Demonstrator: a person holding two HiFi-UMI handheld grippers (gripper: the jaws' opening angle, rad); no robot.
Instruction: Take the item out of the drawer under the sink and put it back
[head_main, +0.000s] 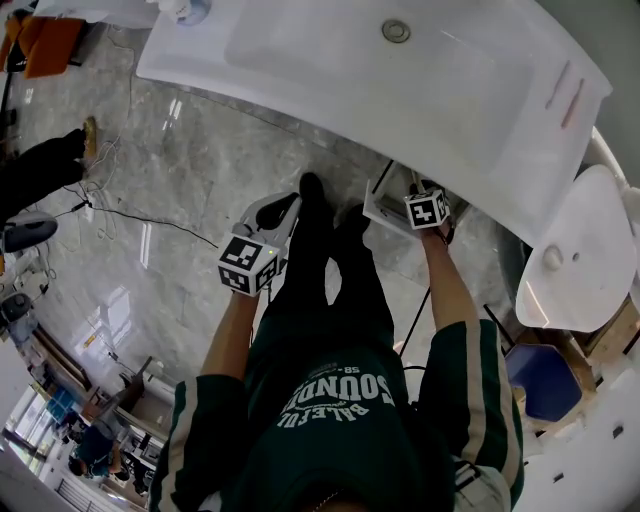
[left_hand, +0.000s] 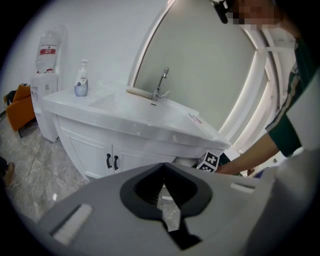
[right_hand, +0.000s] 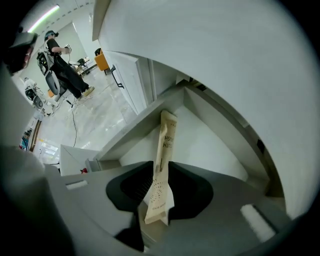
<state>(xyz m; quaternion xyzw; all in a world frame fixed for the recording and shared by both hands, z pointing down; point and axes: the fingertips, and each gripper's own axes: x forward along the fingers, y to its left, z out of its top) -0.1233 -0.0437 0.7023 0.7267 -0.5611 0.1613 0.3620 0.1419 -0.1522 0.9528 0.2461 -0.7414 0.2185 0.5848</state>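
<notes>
A slim tan paper packet (right_hand: 163, 160) with dark print stands between the jaws of my right gripper (right_hand: 159, 202); its far end leans into the white drawer (right_hand: 210, 142) under the sink counter. The pads do not seem to press on it. In the head view the right gripper (head_main: 415, 195) reaches into that pulled-out drawer (head_main: 383, 210) below the white sink (head_main: 300, 60). My left gripper (head_main: 280, 212) hangs over the marble floor, left of the person's legs, shut with nothing in it. From the left gripper (left_hand: 163, 167) view I see the vanity and the right gripper's marker cube (left_hand: 209, 161).
The vanity has two cabinet doors with black handles (left_hand: 111, 161), a faucet (left_hand: 161, 85) and a soap bottle (left_hand: 81, 80) on top. A white toilet (head_main: 590, 250) and a blue bin (head_main: 545, 378) stand to the right. A black cable (head_main: 150, 218) lies on the floor.
</notes>
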